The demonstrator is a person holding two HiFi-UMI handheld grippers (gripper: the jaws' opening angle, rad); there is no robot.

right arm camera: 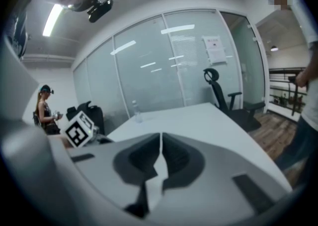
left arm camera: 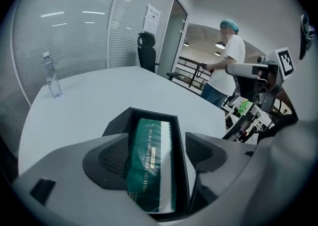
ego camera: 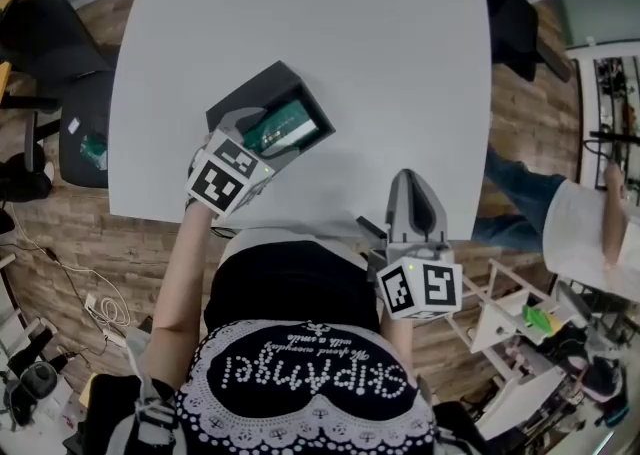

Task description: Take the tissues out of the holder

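Note:
A black open-topped holder (ego camera: 262, 83) (left arm camera: 149, 114) stands on the white table (ego camera: 330, 23) near its front left edge. A green and white tissue pack (ego camera: 285, 126) (left arm camera: 151, 165) lies inside it. My left gripper (ego camera: 268, 139) (left arm camera: 158, 145) is over the holder's near end with its jaws spread wide. The left pad sits close against the pack's side, and the right pad stands apart outside the holder's right wall. My right gripper (ego camera: 408, 181) (right arm camera: 160, 145) hangs at the table's front edge with its jaws together and nothing between them.
A water bottle (left arm camera: 51, 78) (right arm camera: 135, 111) stands at the table's far end. A black office chair (left arm camera: 145, 53) (right arm camera: 218, 91) is beyond the table. A person in white (ego camera: 590, 223) (left arm camera: 226, 56) stands to the right, and dark chairs (ego camera: 60, 43) are at the left.

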